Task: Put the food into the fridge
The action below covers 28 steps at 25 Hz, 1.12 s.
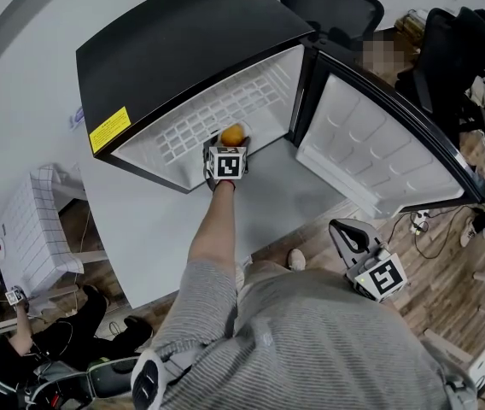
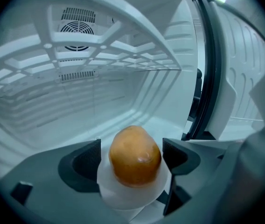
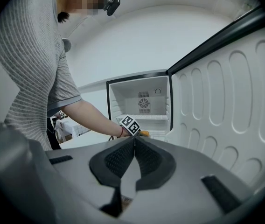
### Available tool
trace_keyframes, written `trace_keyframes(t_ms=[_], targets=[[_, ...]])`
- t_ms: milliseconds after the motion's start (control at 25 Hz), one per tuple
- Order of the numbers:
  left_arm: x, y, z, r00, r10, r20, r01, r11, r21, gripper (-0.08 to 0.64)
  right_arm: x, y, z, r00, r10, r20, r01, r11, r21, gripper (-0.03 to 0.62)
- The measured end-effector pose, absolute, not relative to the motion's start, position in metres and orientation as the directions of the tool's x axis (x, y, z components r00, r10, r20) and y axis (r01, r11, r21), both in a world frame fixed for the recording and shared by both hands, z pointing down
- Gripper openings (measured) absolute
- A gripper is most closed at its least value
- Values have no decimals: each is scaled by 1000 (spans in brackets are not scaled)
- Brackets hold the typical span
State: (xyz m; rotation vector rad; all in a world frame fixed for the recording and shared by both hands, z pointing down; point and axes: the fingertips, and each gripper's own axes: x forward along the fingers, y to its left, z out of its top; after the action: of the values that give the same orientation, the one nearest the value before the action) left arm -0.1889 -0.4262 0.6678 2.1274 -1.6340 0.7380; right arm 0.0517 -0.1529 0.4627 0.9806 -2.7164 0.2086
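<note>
Standing apart, the left gripper's (image 2: 131,158) jaws are bracketing the food (image 2: 135,149), an orange-brown round in a white cup, at lower centre of the left gripper view. The pads are seemingly not pressing it.

- Food: appearing to rest on the fridge (image 1: 183,49) floor near the front edge, under the white grid shelf (image 2: 100,55).
- Door (image 1: 379,152): hanging open at right of the head view.
- Right gripper (image 3: 134,139): idling closed and empty, well apart from the fridge.
- Handling, as a judgement: drawing the left gripper straight back with jaws wide, so that neither pad is clipping the cup, and minding the shelf overhead.
</note>
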Motion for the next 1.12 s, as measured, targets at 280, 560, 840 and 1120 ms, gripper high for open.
trace_keyframes(t_ms=[280,560,840,1120], targets=[[-183,-420,655,209,-789,577,-960,-278,-33,400,53,-152,462,-750,-603,271,-637,769,-52,12],[-182,-403,643,200,-812,549,-965,-261,-34,399,52,-150,461,-768,-585,260,-617,785,-59,12],[-183,-387,627,191,-841,507,-971,-238,-27,393,52,-147,462,-781,-572,250,-604,794,-69,12],[-181,-379,613,165,-858,487,-972,-225,-68,195,54,-144,461,-791,-565,235,-594,801,-73,12]])
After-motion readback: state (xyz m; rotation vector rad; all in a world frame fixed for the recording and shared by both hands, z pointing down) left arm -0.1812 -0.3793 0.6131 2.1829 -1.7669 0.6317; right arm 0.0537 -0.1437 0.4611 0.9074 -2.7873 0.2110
